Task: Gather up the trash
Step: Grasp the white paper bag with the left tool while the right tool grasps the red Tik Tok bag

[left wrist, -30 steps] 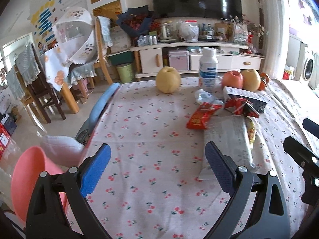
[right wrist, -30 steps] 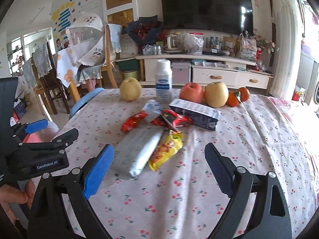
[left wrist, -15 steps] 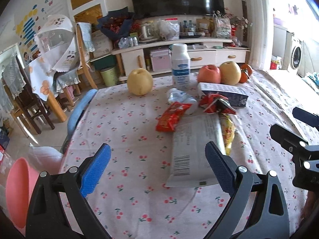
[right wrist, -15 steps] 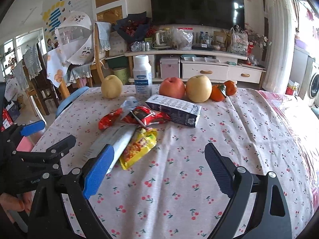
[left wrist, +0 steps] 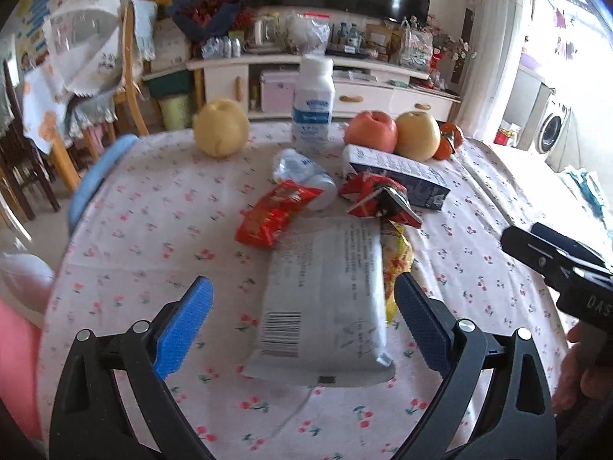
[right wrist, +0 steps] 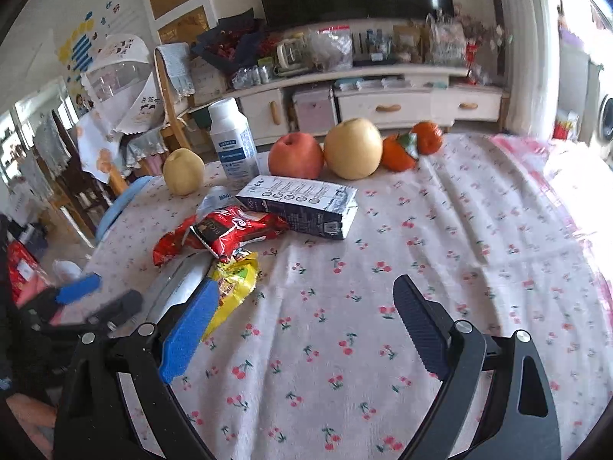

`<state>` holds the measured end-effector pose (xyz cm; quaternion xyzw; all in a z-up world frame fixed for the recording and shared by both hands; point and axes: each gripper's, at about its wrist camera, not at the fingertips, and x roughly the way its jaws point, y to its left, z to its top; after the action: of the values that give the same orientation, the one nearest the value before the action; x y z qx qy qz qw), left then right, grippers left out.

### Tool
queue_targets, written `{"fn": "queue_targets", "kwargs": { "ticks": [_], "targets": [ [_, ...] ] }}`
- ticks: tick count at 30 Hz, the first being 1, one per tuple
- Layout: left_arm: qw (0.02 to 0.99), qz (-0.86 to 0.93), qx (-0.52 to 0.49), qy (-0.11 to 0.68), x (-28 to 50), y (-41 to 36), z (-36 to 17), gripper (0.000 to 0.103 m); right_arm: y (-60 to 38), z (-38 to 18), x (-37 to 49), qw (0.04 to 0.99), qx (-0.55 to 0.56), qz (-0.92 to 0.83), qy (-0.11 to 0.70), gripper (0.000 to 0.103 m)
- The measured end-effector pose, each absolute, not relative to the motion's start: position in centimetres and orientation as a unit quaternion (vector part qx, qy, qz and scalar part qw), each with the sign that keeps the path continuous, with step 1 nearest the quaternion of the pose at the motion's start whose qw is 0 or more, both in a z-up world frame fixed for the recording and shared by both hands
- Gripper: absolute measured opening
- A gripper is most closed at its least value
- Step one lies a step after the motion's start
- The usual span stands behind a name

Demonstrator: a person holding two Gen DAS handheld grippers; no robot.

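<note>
the left hand-held gripper (left wrist: 302, 308) hovers over a worktop covered with a white cherry-print cloth (left wrist: 153, 222), its blue-padded jaws spread wide with nothing gripped; the near end of a flat grey plastic mailer bag with a barcode (left wrist: 325, 299) lies on the cloth between the two pads, touching neither. just right of that bag, partly tucked under its edge, sits a yellow crinkled snack wrapper (left wrist: 396, 260). beyond the bag lie a red foil snack packet (left wrist: 274, 214), a crumpled clear plastic bottle (left wrist: 302, 176) and a torn red-and-black wrapper (left wrist: 377, 199), which rests against a dark blue and white drink carton lying on its side (left wrist: 402, 178). farther back stand a white plastic bottle with a blue label (left wrist: 312, 107), a yellow pear (left wrist: 220, 126), a red apple (left wrist: 369, 130), a second yellow pear (left wrist: 417, 134) and small orange fruits (left wrist: 448, 143). the right hand-held gripper (right wrist: 302, 308) is also wide open and empty, above bare cloth to the right of the yellow wrapper, its left pad overlapping that wrapper in the right wrist view.
</note>
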<state>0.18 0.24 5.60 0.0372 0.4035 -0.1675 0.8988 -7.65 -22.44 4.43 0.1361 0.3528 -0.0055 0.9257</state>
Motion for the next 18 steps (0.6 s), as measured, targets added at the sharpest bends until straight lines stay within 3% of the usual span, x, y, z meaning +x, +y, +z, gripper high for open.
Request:
{"fn": "queue_targets", "kwargs": {
  "ticks": [18],
  "targets": [
    [0.868,-0.168,0.049,0.464,4.1,-2.0,1.8,0.096,-20.7,2.0,0.9,0.872,0.264,0.144,0.386,0.091]
  ]
}}
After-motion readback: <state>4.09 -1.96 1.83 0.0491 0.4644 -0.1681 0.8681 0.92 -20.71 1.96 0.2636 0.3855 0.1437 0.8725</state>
